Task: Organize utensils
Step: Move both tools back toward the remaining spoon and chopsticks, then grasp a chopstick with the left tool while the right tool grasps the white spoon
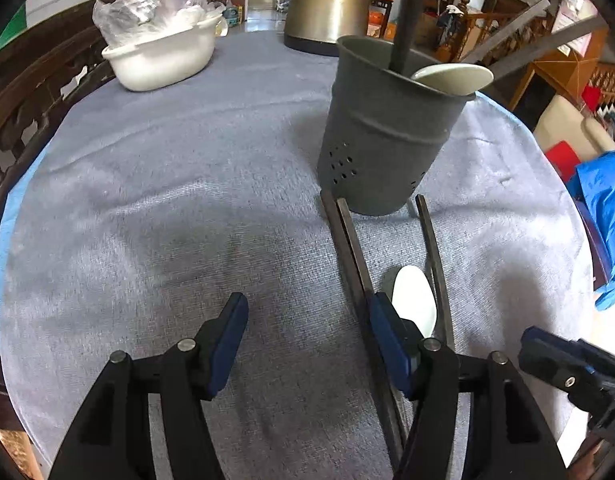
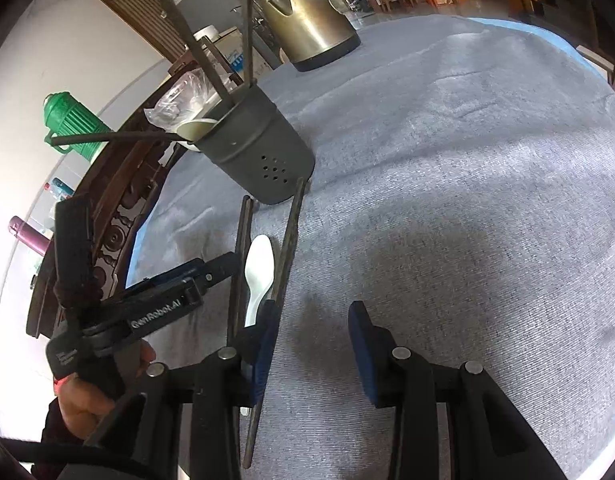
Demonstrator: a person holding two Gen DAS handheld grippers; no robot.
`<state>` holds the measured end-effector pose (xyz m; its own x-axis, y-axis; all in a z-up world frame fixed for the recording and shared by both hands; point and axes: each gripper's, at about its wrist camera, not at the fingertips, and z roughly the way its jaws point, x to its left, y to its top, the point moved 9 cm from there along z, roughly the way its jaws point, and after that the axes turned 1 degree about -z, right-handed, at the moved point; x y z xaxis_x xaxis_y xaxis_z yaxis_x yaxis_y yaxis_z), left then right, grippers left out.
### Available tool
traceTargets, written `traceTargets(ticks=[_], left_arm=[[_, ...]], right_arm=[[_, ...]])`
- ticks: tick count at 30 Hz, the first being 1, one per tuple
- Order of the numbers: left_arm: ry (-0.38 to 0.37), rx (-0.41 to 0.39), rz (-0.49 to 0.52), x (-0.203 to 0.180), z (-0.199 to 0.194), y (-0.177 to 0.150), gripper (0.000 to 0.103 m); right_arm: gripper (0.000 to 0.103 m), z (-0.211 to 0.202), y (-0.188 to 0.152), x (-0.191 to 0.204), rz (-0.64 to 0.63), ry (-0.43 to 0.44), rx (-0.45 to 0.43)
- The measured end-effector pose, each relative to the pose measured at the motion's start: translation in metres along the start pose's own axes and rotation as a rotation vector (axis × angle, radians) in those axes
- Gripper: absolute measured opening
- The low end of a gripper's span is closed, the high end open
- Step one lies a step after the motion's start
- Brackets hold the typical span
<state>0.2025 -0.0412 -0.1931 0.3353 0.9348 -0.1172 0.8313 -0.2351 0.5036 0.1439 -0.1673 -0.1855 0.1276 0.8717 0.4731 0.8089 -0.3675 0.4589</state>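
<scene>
A grey perforated utensil holder (image 1: pixel 387 132) (image 2: pixel 259 152) stands on the cloth-covered table (image 1: pixel 167 208) with dark chopsticks and a pale spoon (image 1: pixel 453 78) in it. In front of it lie dark chopsticks (image 1: pixel 347 248) (image 2: pixel 288 240) and a white spoon (image 1: pixel 413 300) (image 2: pixel 259 272) between them. My left gripper (image 1: pixel 311 336) (image 2: pixel 223 266) is open over bare cloth, its right finger above the left chopstick. My right gripper (image 2: pixel 315 340) (image 1: pixel 567 372) stands open too, only cloth between its pads, its left finger over the right-hand chopstick.
A metal kettle (image 1: pixel 327 0) (image 2: pixel 307 20) stands at the table's far side. A white tub (image 1: pixel 163 60) with plastic bags sits far left. A carved wooden rail (image 1: pixel 27 100) borders the left edge. A green flask (image 2: pixel 73 120) stands beyond it. A hand (image 2: pixel 87 400) holds the left gripper.
</scene>
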Motion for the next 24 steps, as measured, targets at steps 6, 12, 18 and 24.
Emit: traceTargets(ticks=[6,12,18,24], left_arm=[[0.004,0.016,0.003,0.006,0.001,-0.002,0.07],[0.02,0.052,0.034,0.02,-0.007,-0.02,0.07],[-0.043,0.04,-0.041,0.035,-0.023,-0.019,0.069],[-0.039,0.028,-0.047,0.04,-0.026,-0.018,0.068]], right_arm=[[0.039,-0.003,0.002,-0.003,0.008,0.001,-0.008],[0.039,-0.011,0.003,-0.001,0.002,0.005,-0.02],[0.024,-0.01,0.003,0.019,-0.025,0.064,-0.011],[0.019,0.005,0.007,0.064,-0.092,0.145,0.013]])
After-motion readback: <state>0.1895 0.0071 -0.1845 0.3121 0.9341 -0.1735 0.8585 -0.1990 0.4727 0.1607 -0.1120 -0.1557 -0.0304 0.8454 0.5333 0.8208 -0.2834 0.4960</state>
